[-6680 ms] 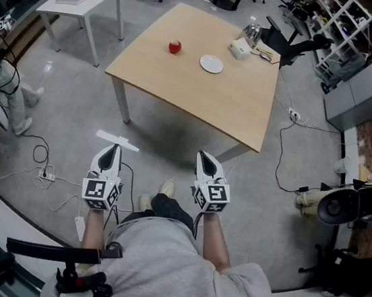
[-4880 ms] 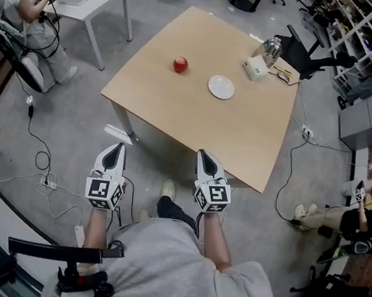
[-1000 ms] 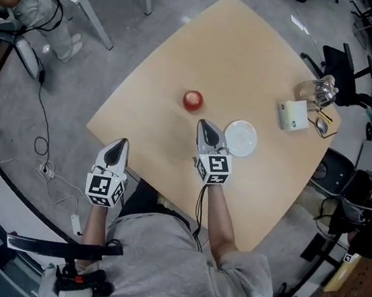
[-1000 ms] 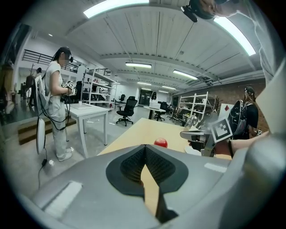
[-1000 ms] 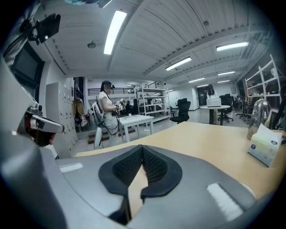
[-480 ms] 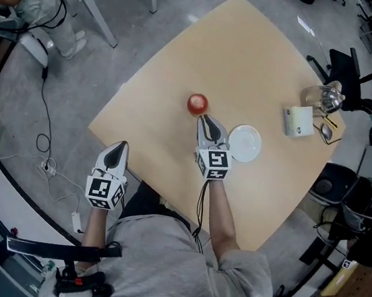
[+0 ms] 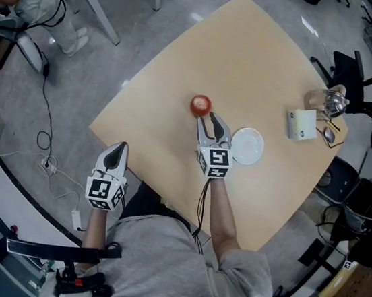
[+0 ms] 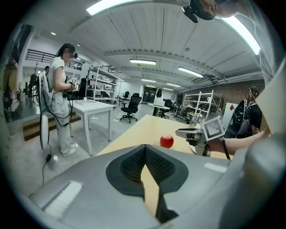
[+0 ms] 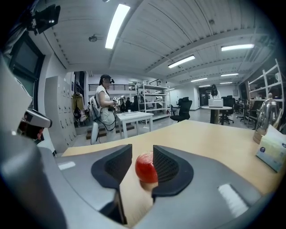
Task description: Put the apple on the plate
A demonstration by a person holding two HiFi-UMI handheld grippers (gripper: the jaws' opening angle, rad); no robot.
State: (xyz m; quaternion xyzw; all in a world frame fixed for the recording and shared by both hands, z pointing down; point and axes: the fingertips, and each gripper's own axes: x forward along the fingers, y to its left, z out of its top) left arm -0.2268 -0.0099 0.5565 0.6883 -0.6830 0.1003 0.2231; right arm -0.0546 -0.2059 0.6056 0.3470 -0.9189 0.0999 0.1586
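Surface [image 7: 265, 60] was matt light wood; apple [image 7: 200, 105] glossy, smooth; plate [image 7: 247, 146] smooth white glaze; fingers [image 9: 167, 170] matt black ribbed plastic.

A large light-wood table [image 7: 252, 58] with rounded corners stands on the grey polished floor [image 7: 79, 83]. Near its middle lies a round red apple [image 7: 200, 105]. A small round white plate [image 7: 247, 146] sits close to the apple's right, not touching it. At the right-hand corner stand a white rectangular box [image 7: 301, 124] and, just beside it, a clear glass vessel [image 7: 319, 99] (with a small dark item, too small to identify, at the edge).
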